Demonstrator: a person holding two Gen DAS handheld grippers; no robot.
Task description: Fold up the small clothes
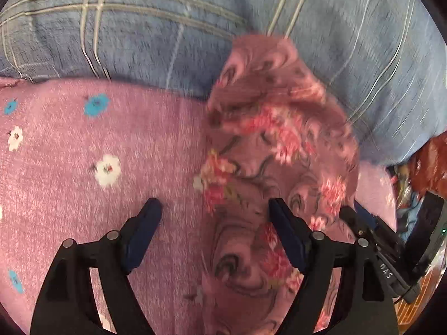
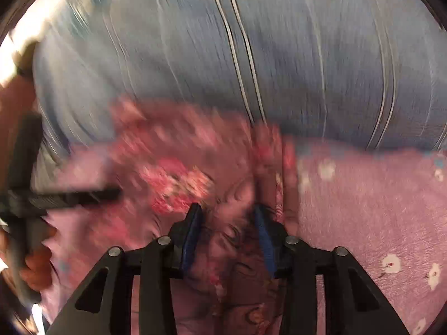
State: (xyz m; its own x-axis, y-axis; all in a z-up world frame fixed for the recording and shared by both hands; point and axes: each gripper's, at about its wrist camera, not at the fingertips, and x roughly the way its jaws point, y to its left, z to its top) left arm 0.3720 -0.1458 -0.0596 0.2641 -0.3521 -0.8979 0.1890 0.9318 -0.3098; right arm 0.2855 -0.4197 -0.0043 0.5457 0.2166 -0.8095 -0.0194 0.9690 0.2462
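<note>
here left gripper [image 1: 213, 205] jaws gape empty over floral garment [image 1: 279, 139]; right gripper [image 2: 227, 212] jaws half-open, ungripping.

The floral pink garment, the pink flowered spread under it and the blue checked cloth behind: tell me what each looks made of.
Floral pink garment: soft, matte, limp fabric, likely thin fleece or brushed knit; blur leaves this open.
Pink flowered spread: fuzzy, napped pile, looks like fleece or terry.
Blue checked cloth: crinkled woven fabric, probably cotton, matte.
</note>
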